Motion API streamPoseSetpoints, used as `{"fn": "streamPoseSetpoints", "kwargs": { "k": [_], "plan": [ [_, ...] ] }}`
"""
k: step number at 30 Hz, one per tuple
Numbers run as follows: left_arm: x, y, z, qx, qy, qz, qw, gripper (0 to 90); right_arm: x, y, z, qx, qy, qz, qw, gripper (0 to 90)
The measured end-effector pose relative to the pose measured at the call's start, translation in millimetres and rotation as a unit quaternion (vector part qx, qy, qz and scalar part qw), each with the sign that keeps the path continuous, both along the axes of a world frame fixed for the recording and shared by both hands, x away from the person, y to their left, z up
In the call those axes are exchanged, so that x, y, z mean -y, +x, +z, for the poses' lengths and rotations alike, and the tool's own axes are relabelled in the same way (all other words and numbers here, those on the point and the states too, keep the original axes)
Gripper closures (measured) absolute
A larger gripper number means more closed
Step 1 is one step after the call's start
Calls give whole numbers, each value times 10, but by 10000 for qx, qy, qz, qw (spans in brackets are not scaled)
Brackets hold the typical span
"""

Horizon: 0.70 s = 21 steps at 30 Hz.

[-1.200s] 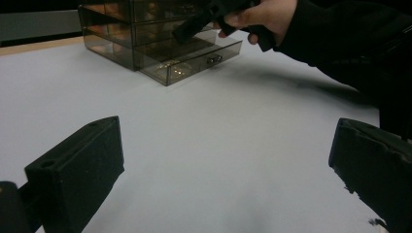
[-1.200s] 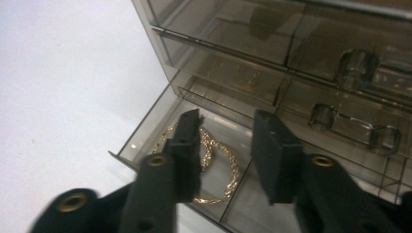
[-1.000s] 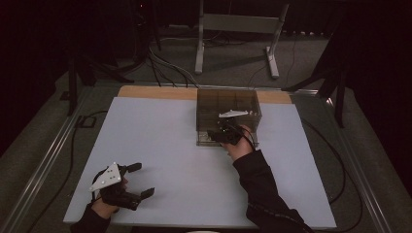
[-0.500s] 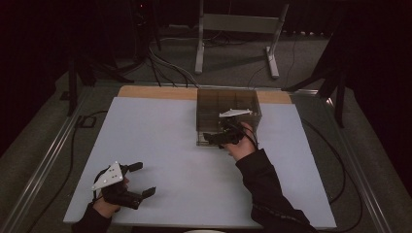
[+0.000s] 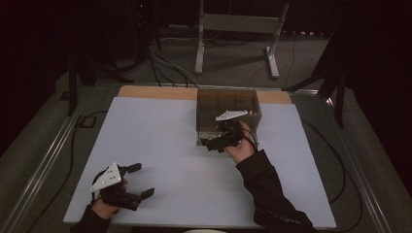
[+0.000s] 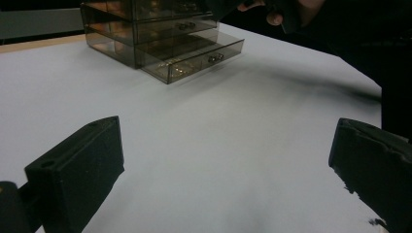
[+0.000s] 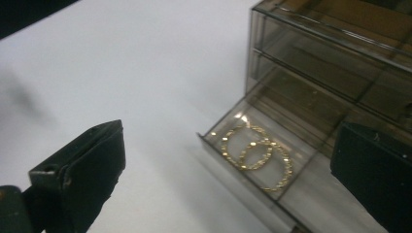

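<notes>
Lifted slightly since the earlier frames, the right gripper hangs over the pulled-out bottom drawer of a smoky clear drawer box, its jaws just spread wide and empty. 2 gold hoop earrings lie in the drawer's end compartment, directly below and between those jaws. The left gripper, also open, rests near the white table's front left corner, well apart. Dark floor surrounds the table.

Smoked-plastic drawer cabinets: one, on the white table
Open drawers: one, the bottom one
Gold hoop earrings: two, overlapping in that drawer
Handheld grippers: two, left and right
</notes>
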<state>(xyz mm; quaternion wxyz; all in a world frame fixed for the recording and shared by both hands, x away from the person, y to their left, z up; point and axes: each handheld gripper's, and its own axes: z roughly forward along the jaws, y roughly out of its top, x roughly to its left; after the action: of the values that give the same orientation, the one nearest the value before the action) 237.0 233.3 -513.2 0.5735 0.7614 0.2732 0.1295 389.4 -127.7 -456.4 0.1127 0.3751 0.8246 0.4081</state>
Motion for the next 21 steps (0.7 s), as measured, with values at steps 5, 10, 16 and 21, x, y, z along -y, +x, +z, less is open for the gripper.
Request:
{"fn": "streamPoseSetpoints", "kwargs": {
  "k": [5, 10, 16, 21],
  "plan": [
    [-10, -10, -13, -9, 8, -12, 10000, 4, 24, -82, 22, 101, 32, 41, 9999, 0],
    [-15, -9, -5, -1, -37, -13, 10000, 4, 93, -191, 0, 125, 164, 124, 9997, 0],
    [-5, -10, 0, 4, -21, -14, 10000, 4, 189, -338, -111, 118, 194, 249, 9994, 0],
    [-5, -9, 0, -1, -20, -21, 10000, 4, 263, -421, -207, 86, 241, 305, 9992, 0]
  ]
}}
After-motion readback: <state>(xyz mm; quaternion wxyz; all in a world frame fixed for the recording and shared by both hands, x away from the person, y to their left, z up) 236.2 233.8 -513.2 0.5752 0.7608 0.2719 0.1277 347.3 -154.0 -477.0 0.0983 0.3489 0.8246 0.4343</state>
